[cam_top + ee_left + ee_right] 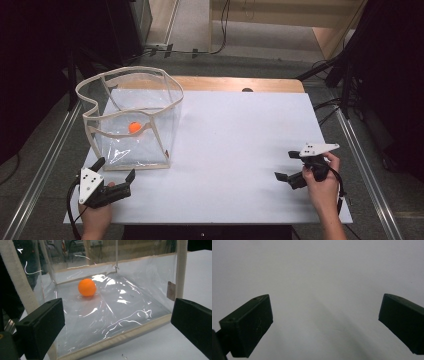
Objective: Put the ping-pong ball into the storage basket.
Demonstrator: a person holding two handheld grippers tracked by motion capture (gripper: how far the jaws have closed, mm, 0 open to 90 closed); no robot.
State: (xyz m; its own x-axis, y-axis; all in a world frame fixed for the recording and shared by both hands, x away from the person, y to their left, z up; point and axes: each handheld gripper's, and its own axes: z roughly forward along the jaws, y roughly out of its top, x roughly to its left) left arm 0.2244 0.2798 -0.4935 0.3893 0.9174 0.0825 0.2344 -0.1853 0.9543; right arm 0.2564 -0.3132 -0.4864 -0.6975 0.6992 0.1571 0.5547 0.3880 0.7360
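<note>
A clear plastic bag (131, 120) with cream fabric edging stands open on the left of the white table (235, 150). An orange ball (134, 127) lies on its floor. My left gripper (115, 169) is open just in front of the bag's near bottom edge, nothing between its jaws. Through the left gripper view the ball (87, 287) sits behind the clear wall of the bag (140, 297), toward the back. My right gripper (287, 165) is open at the right side of the table, low over the bare white surface (319, 277), empty.
A wooden strip (235, 84) runs along the table's far edge with a small dark spot on it. Metal rails (50, 160) flank both sides of the table. Dark equipment and cables stand at the back left and right.
</note>
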